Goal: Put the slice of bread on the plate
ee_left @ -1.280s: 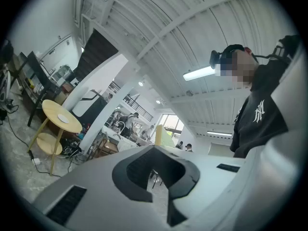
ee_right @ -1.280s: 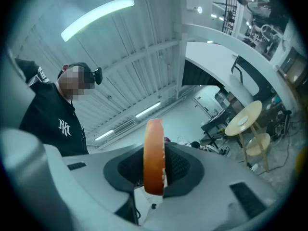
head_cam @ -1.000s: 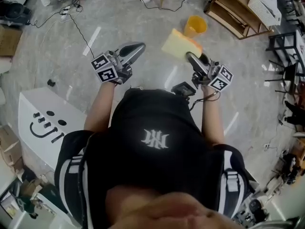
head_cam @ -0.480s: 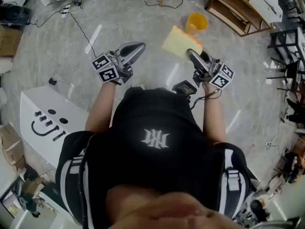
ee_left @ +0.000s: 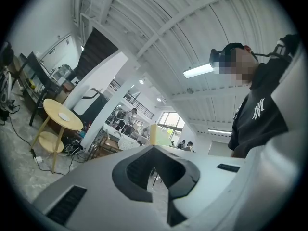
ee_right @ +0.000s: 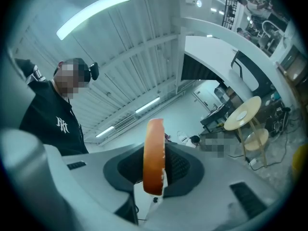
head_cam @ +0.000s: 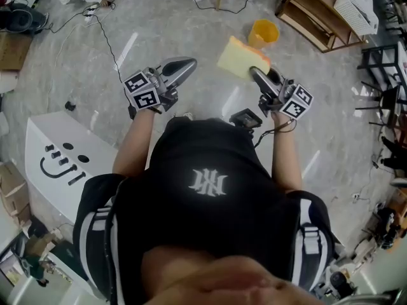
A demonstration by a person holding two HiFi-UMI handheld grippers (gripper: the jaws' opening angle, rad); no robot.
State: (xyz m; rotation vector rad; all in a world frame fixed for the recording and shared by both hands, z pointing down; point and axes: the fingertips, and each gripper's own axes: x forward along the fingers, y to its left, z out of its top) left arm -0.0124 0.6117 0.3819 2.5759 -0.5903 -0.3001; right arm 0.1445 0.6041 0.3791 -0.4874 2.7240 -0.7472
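A pale yellow slice of bread (head_cam: 238, 57) with an orange-brown crust hangs above the floor, and my right gripper (head_cam: 257, 75) is shut on its near edge. In the right gripper view the bread (ee_right: 154, 155) stands edge-on between the dark pads of the right gripper (ee_right: 155, 172). My left gripper (head_cam: 181, 65) is held out level to the left of it, jaws together and nothing in them; the left gripper (ee_left: 154, 150) shows the same in its own view. Far off, a small white plate (ee_left: 64, 115) lies on a round yellow table (ee_left: 55, 121).
A yellow bucket (head_cam: 262, 32) stands on the grey floor just beyond the bread. A wooden shelf (head_cam: 315, 11) sits at the top right. At the left is a white panel (head_cam: 57, 164) with a drawn face. Cables (head_cam: 105, 33) trail over the floor.
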